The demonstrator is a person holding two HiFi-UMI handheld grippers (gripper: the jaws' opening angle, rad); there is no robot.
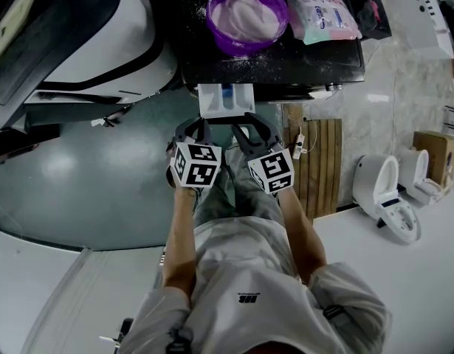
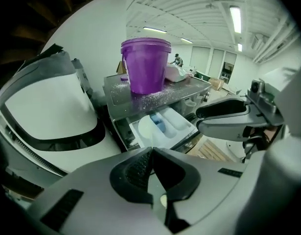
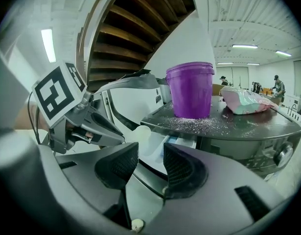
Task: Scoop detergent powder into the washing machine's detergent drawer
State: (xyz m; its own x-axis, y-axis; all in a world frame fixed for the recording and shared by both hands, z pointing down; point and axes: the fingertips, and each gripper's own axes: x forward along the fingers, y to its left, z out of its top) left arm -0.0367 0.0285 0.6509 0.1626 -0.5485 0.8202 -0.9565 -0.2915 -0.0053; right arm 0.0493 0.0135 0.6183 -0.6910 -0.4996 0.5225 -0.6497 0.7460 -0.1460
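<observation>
Left of the detergent drawer [image 1: 227,100] stood a large white appliance [image 1: 101,43] with black trim, well apart from the work. The left gripper [image 1: 197,127] hung just in front of the drawer and slightly left of its centre. In the left gripper view its jaws met at the tips, and this gripper [image 2: 151,153] held nothing. The drawer [image 2: 162,126] was pulled out of the washing machine [image 1: 300,57], showing white compartments and a blue insert. A pale round form lay at its left side, and whether that was a scoop could not be told. The right gripper [image 1: 249,127] hung just in front of the drawer and slightly right of its centre. Its jaws stood moderately apart, and nothing lay between them [image 3: 151,151]. Behind and above the drawer, on the machine's dark top, sat the purple bucket [image 1: 212,13] of detergent powder [image 1: 245,12], with spilled grains scattered round it. Right of the bucket lay a pink bag [image 1: 322,13]. The step appeared to be the approach, with no powder yet lifted. The next move probably called for one gripper to take up a scoop and reach past the drawer into the bucket.
</observation>
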